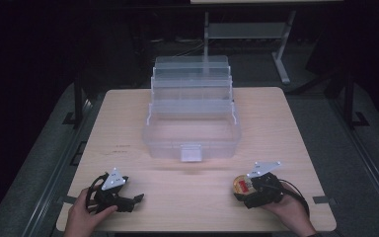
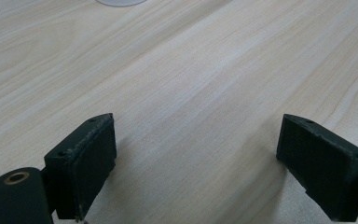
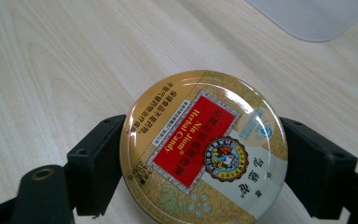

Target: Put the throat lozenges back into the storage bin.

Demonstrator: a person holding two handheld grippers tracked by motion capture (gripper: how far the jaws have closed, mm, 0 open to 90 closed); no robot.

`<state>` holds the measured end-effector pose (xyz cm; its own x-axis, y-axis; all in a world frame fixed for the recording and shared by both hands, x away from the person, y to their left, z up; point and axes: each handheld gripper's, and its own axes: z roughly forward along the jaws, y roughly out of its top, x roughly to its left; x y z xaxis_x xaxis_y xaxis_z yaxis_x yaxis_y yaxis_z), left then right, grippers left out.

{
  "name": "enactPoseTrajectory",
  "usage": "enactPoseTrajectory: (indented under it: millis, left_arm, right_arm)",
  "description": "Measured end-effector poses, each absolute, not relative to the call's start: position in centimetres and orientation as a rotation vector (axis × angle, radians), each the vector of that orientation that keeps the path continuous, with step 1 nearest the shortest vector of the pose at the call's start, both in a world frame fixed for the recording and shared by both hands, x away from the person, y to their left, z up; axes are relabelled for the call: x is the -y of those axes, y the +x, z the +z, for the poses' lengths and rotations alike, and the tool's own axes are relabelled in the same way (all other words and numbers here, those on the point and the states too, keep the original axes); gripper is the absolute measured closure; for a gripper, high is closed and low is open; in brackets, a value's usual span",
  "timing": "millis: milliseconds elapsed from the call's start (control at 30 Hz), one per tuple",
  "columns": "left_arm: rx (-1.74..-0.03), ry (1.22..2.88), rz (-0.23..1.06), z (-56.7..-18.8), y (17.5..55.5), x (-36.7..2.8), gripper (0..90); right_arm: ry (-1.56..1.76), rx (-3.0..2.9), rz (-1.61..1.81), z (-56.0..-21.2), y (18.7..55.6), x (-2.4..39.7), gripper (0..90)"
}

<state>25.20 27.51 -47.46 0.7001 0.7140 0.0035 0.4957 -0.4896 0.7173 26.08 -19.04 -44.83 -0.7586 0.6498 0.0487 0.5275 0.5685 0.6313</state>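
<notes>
Right hand-held gripper (image 3: 200, 154) is clamped on the round candy tin (image 3: 204, 148), one jaw on each side of its rim, lid facing up: gold edge, red label panel, a round emblem beside it. In the high view the tin (image 1: 240, 185) sits at the near right of the desk (image 1: 197, 197), just in front of my right hand (image 1: 288, 210), with the right hand-held gripper (image 1: 246, 190) around it and its grey plate above. Can't tell from the frames whether the tin is resting on the desk or lifted slightly off it. Left hand-held gripper (image 2: 196, 158) is wide, nothing between the jaws, just bare wood grain under it. In the high view the left hand-held gripper (image 1: 137, 199) lies low at the near left of the desk, gripped by my left hand (image 1: 86, 215), jaws pointing toward the middle. The clear plastic tool box (image 1: 192, 126) stands mid-desk, well apart from both hands, lid open and its tiered trays stepped up toward the far side, latch tab on the front wall facing me. The tin is outside the box, nearer my edge than the box front.
</notes>
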Motion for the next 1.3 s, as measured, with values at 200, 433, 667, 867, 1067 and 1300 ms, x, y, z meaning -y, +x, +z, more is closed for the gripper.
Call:
enactPoseTrajectory:
  millis: [200,433,667,867,1067,1300]
  left_arm:
    - [-0.918,2.192,0.393,-47.5,25.2,-27.5,11.1]
    - [-0.919,2.192,0.393,-47.5,25.2,-27.5,11.0]
    - [-0.919,2.192,0.392,-47.4,25.2,-27.5,11.1]
    - [-0.92,2.191,0.393,-47.5,25.2,-27.5,11.0]
    - [-0.918,2.192,0.393,-47.4,25.2,-27.5,11.1]
    - [-0.919,2.194,0.392,-47.4,25.2,-27.5,11.1]
  right_arm:
    - [0.995,-2.599,0.948,-44.5,26.3,19.4,19.6]
    - [1.002,-2.59,0.951,-44.3,26.6,19.7,19.6]
    - [1.019,-2.572,0.958,-43.8,27.0,20.3,19.6]
    - [1.03,-2.568,0.955,-43.6,27.3,20.7,19.6]
    - [1.025,-2.561,0.955,-43.3,27.7,20.9,19.6]
    - [1.024,-2.547,0.957,-42.5,28.0,21.2,19.6]
